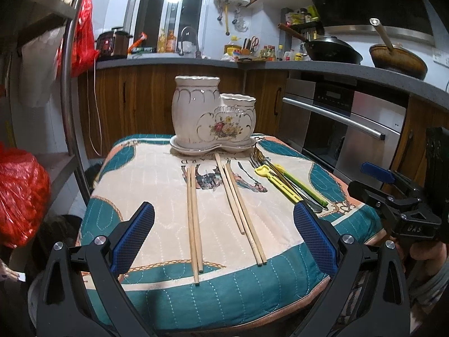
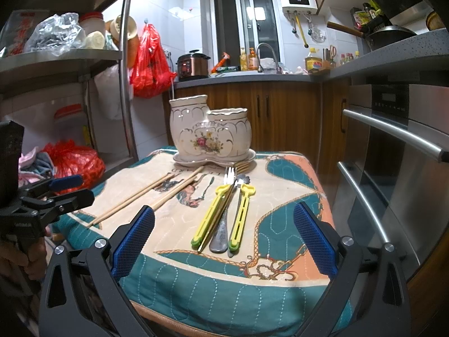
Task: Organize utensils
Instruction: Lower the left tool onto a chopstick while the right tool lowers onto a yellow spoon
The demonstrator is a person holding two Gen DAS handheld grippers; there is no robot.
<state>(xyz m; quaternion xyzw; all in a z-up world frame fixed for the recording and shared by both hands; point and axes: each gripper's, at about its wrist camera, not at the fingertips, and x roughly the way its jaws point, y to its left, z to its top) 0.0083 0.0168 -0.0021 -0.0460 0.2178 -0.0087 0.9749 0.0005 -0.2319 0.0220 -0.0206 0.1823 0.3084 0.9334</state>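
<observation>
Utensils (image 2: 224, 213): pale wooden chopsticks (image 1: 193, 219), yellow-handled cutlery, possibly forks; both grippers' fingers (image 1: 134, 236) wide, empty.

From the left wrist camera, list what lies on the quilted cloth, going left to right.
Left pair of chopsticks → second bunch of chopsticks → yellow-handled utensils piled with forks and a spoon, their own order unclear. The ceramic holder stands behind them, farther back.
</observation>
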